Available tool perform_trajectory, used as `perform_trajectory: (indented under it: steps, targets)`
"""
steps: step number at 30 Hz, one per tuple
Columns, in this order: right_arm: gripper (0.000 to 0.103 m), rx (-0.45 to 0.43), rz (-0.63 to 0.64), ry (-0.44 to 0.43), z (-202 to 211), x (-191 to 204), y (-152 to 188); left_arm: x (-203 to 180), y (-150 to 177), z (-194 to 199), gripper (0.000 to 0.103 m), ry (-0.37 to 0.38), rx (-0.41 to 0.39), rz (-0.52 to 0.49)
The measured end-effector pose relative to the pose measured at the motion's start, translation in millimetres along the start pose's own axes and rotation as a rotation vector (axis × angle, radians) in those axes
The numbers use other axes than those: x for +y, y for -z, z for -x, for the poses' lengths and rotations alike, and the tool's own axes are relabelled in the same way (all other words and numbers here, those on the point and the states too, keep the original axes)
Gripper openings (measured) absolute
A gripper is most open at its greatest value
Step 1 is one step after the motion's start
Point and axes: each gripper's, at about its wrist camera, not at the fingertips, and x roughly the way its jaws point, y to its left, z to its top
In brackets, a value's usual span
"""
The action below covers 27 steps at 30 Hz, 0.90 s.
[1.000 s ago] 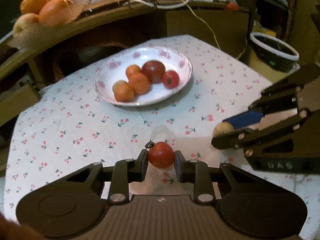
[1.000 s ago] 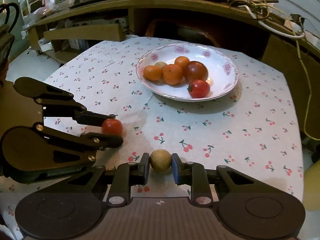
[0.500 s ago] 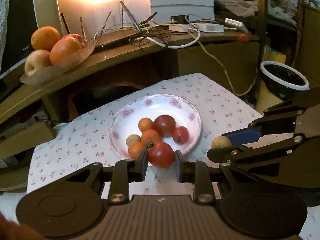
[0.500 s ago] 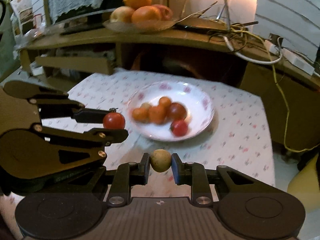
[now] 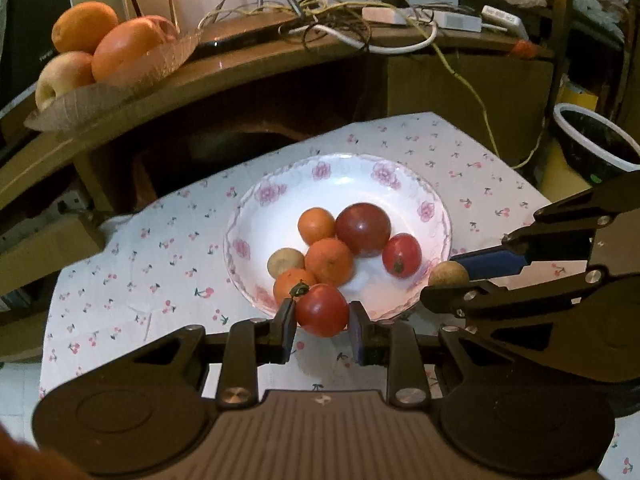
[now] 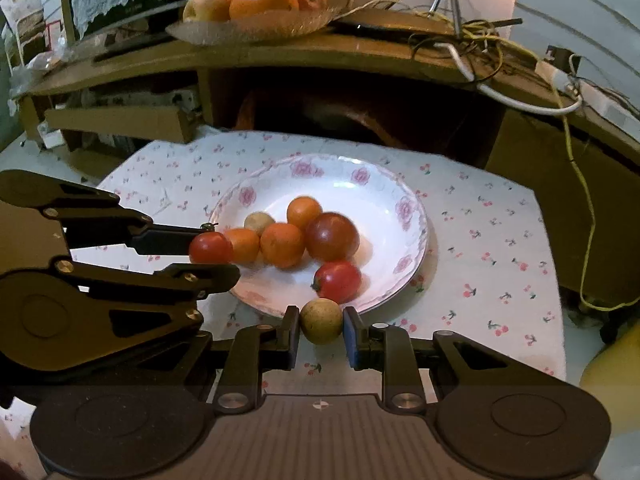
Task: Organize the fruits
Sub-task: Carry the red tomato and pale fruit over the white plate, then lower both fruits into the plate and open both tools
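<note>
My left gripper (image 5: 321,312) is shut on a red tomato (image 5: 321,310) and holds it over the near rim of the white flowered plate (image 5: 400,184). My right gripper (image 6: 321,322) is shut on a small tan round fruit (image 6: 321,321) at the plate's near edge (image 6: 416,256). The plate holds several fruits: oranges (image 5: 329,261), a dark red tomato (image 5: 363,229), a small red tomato (image 5: 401,255) and a tan fruit (image 5: 285,262). Each gripper shows in the other's view, the right one (image 5: 448,276) and the left one (image 6: 211,247).
The plate sits on a small table with a cherry-print cloth (image 5: 160,248). Behind it runs a wooden shelf (image 5: 248,68) with a glass dish of oranges and apples (image 5: 100,52) and tangled cables (image 5: 360,28). A dark bowl (image 5: 596,144) stands at the right.
Both grippers have lifted their fruits off the cloth and carried them forward to the plate's near rim. The plate now looks closer and larger in both views.
</note>
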Motion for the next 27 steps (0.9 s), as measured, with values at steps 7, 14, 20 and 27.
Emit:
perform_trajectory:
  steps: [7, 14, 20, 27]
  targets:
    - [0.025, -0.015, 0.029, 0.005, -8.6, -2.0, -6.0, 5.7, -7.3, -13.9, 0.032, 0.007, 0.002, 0.029]
    - [0.025, -0.014, 0.041, -0.007, -23.7, -7.7, -14.5, 11.1, -11.9, -26.3, 0.031, -0.01, 0.004, 0.024]
    - [0.025, -0.001, 0.04, 0.01, -39.9, -12.4, -18.1, 12.0, -15.3, -32.9, 0.031, -0.01, -0.011, 0.019]
    - [0.026, -0.01, -0.001, 0.013, -47.5, -20.1, -21.8, 14.2, -19.3, -34.3, 0.033, 0.0, -0.018, 0.027]
